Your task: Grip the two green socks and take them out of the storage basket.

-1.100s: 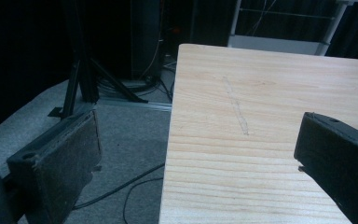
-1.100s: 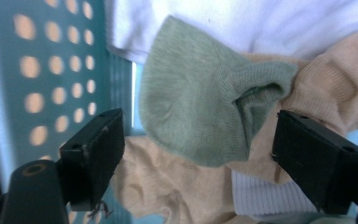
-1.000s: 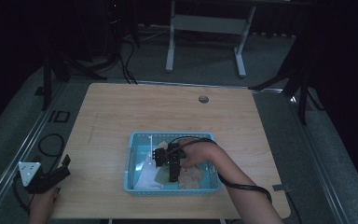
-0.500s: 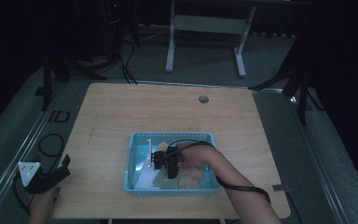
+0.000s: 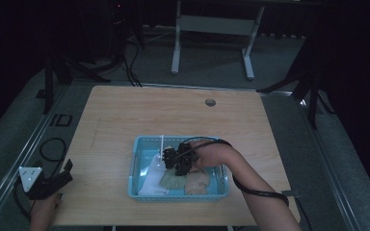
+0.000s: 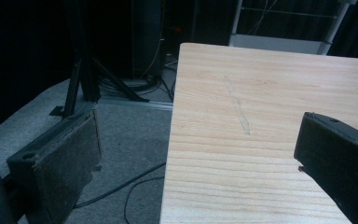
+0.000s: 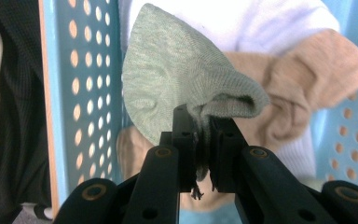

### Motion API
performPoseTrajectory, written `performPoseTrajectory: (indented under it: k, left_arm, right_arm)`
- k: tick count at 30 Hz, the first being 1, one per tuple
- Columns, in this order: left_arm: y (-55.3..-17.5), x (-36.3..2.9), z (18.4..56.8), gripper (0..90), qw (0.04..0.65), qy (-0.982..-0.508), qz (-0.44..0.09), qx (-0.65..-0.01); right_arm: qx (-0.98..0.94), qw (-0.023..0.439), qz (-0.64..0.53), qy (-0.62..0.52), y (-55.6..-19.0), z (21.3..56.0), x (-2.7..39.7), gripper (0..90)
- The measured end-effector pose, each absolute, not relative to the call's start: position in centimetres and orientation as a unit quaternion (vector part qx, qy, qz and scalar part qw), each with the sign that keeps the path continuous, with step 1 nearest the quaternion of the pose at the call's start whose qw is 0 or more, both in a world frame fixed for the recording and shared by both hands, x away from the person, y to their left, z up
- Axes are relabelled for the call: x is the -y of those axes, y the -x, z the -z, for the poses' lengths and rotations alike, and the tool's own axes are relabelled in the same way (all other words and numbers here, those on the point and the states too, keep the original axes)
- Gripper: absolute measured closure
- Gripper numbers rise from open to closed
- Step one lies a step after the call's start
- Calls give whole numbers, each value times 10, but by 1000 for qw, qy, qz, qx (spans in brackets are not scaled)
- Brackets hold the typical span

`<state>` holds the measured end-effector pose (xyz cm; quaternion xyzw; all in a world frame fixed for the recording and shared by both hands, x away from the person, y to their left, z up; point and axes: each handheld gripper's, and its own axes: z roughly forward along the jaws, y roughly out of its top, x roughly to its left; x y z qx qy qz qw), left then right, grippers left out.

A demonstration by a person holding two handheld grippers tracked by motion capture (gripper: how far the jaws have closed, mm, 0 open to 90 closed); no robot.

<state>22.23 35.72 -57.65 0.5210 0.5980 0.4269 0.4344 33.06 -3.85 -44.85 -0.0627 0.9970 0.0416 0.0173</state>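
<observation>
Green sock (image 7: 168, 84) — pinched in right gripper (image 7: 204, 140) — above blue basket (image 7: 81, 93)

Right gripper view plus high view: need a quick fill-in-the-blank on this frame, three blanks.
1. The right hand-held gripper is shut on a pale ____ sock.
2. The socks lie in a perforated ____ basket on the wooden table.
3. The left hand-held gripper has its jaws ____, with nothing between them.

Missing words: green; blue; open
</observation>
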Motion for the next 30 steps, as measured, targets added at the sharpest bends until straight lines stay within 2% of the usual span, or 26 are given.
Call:
performPoseTrajectory:
  k: [9,16,30]
  left_arm:
    - [-223,-357,576,7,432,-522,-427,-599]
    - [-222,-357,577,7,434,-520,-428,-599]
    - [-222,-357,576,7,432,-521,-429,-599]
  right_arm:
    - [-996,42,-59,47,-334,416,61,820]
    - [-997,45,-61,32,-333,398,81,820]
    - [-994,65,-82,-33,-330,361,155,820]
